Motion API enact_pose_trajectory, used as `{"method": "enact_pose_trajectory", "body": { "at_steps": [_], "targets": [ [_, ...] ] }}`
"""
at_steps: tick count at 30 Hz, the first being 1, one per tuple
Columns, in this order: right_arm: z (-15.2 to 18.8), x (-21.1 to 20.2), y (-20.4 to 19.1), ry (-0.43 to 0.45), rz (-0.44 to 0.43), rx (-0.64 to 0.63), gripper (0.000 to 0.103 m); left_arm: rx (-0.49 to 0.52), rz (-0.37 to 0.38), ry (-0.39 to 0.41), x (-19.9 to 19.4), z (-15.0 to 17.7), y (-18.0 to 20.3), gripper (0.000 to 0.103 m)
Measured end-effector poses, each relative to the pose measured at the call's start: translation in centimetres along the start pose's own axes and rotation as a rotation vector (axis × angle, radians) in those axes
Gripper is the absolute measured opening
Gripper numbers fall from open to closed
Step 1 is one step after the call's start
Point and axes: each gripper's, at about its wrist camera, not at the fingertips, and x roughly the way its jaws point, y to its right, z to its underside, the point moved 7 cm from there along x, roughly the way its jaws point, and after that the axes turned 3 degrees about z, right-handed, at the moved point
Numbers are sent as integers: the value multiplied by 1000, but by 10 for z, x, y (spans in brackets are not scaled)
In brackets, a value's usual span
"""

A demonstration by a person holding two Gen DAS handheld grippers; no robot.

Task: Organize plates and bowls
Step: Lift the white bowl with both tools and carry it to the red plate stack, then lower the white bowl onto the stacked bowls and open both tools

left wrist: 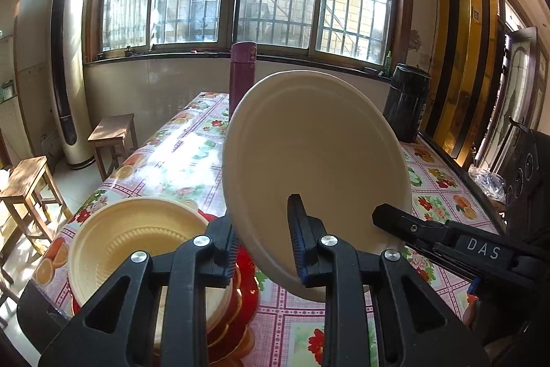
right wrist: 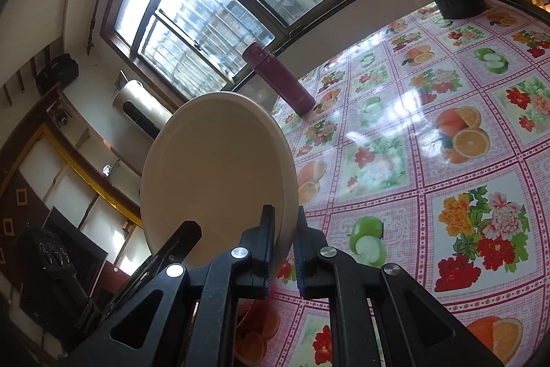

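Observation:
A cream plate (left wrist: pixel 316 160) is held on edge above the table, tilted, with both grippers on its lower rim. My left gripper (left wrist: pixel 263 219) is shut on the rim, one pad behind the plate and one in front. From the right, my right gripper (left wrist: pixel 388 217) clamps the same rim. In the right wrist view the plate (right wrist: pixel 213 167) stands between the shut fingers of my right gripper (right wrist: pixel 284 212), and the left gripper (right wrist: pixel 189 231) shows at its left. A yellow ribbed bowl (left wrist: pixel 137 246) tops a stack on a red plate (left wrist: pixel 249 291) at the lower left.
The table (left wrist: pixel 178 157) has a glossy fruit-and-flower cloth (right wrist: pixel 429 133). A purple bottle (left wrist: pixel 243 71) stands at its far end and a black canister (left wrist: pixel 407 102) at the far right corner. Two wooden stools (left wrist: pixel 113 129) and a tower air conditioner (left wrist: pixel 67 67) stand to the left.

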Motion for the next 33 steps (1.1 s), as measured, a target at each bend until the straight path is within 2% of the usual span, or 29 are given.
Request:
{"method": "enact_pose_trajectory", "body": {
  "at_steps": [7, 15, 19, 20, 22, 23, 26, 27, 28, 30, 31, 32, 33],
  "targets": [
    [18, 22, -38, -46, -52, -43, 10, -20, -72, 23, -15, 1, -35, 24],
    [45, 49, -83, -126, -109, -107, 11, -50, -136, 6, -32, 8, -80, 25],
    [64, 63, -93, -181, -107, -127, 12, -97, -132, -23, -31, 16, -100, 26],
    [69, 66, -92, -192, -101, -127, 12, -101, -130, -30, -29, 18, -102, 27],
    [78, 72, -91, -216, -90, -130, 13, -102, -135, -37, -26, 21, -104, 41],
    [81, 75, -90, -225, -82, -134, 14, -104, -138, -37, -27, 22, -104, 43],
    [85, 76, -89, -217, -53, -158, 14, -106, -148, -35, -28, 24, -108, 51],
    [85, 75, -88, -208, -39, -172, 15, -105, -157, -32, -28, 24, -109, 57],
    [84, 74, -87, -203, -25, -188, 17, -102, -165, -27, -29, 24, -111, 65],
    [82, 68, -83, -191, -8, -197, 35, -90, -182, -2, -33, 21, -110, 77],
    [80, 65, -80, -179, -1, -194, 49, -80, -194, 16, -35, 18, -109, 82],
    [77, 61, -77, -166, 1, -189, 57, -66, -210, 36, -38, 16, -106, 84],
    [73, 57, -74, -152, -7, -182, 59, -49, -228, 57, -42, 13, -106, 87]
  ]
}}
